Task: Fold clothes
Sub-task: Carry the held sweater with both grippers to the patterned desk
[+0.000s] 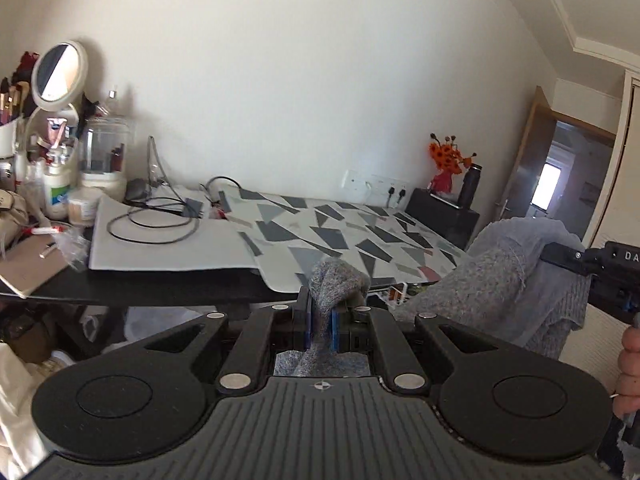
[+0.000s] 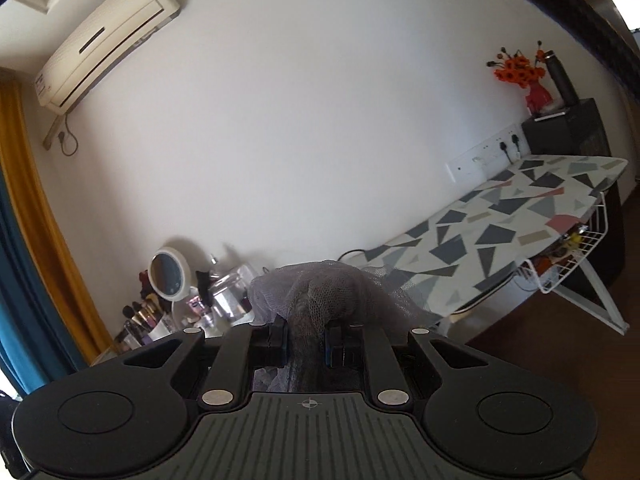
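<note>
Left wrist view, left gripper (image 1: 320, 320): fingers narrow, clamped on a bunched fold of the grey knit sweater (image 1: 496, 276), which is held in the air before the ironing board (image 1: 340, 224).
Left wrist view, right gripper (image 1: 560, 254): enters from the right edge; its tip is buried in the sweater's upper edge; finger state cannot be told here. The person's hand (image 1: 630, 376) is cut off at the frame edge.
Left wrist view, only here: open doorway (image 1: 560, 184); dressing table with round mirror (image 1: 60, 74), black cable (image 1: 156, 222) and cosmetics bottles.
Right wrist view, right gripper (image 2: 306, 340): fingers narrow, holding a dark, backlit bunch of the sweater (image 2: 320, 292); weave hard to make out.
Right wrist view, only here: wall air conditioner (image 2: 100, 40), yellow curtain (image 2: 28, 200), the board's wire rack (image 2: 576, 252) and legs.
Both views: orange flowers (image 2: 518, 74) and dark bottle (image 2: 560, 76) on a black cabinet.
Hidden: the sweater's lower part lies below both frames; the left gripper does not appear in the right wrist view.
</note>
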Available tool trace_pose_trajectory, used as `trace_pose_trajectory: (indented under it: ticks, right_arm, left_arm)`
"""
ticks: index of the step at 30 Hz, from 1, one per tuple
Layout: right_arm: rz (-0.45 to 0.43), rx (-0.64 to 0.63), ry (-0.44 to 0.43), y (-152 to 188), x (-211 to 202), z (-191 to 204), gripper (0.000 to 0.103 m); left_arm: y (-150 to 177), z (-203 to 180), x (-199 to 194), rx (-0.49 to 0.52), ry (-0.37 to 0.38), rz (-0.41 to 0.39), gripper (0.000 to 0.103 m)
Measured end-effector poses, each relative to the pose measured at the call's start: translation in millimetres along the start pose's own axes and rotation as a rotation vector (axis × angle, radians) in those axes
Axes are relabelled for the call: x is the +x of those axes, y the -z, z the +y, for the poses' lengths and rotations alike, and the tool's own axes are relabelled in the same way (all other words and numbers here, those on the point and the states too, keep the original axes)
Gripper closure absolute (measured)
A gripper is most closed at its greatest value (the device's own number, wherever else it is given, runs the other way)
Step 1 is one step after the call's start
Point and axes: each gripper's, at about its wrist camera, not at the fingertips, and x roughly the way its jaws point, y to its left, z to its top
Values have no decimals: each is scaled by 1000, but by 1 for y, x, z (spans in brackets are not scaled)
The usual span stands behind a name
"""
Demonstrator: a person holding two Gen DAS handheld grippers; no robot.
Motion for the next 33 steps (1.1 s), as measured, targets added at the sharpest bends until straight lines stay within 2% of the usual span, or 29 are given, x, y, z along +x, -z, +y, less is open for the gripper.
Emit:
trace_pose_trajectory:
  ticks: [4, 7, 12, 16, 19, 23, 27, 30, 33]
  right_arm:
    - [6, 5, 37, -33, -40, -78, 90]
    - [-10, -15, 70, -57, -64, -117, 90]
    - [-91, -9, 118, -87, -102, -155, 90]
    - [-154, -4, 163, -106, -128, -183, 90]
    - [-175, -14, 197, -121, -137, -202, 90]
    - [-191, -23, 249, -139, -120, -227, 90]
    - [-206, 0, 298, -156, -82, -262, 90]
    - [-210, 38, 316, -171, -36, -292, 90]
    - [-202, 42, 299, -194, 31, -312, 90]
  left_arm:
    - [1, -69, 52, 2, 62, 30, 94]
    - [4, -111, 76, 5, 113, 29, 94]
    - [4, -166, 107, 48, 189, 46, 94]
    - [-2, -196, 131, 67, 257, 28, 94]
    - [-2, -215, 152, 98, 299, 48, 94]
    - [0, -226, 188, 119, 341, 86, 94]
    - [-13, -213, 233, 103, 366, 81, 94]
    - [-33, -194, 267, 88, 382, 50, 94]
    - [-66, -168, 302, 66, 377, 3, 94]
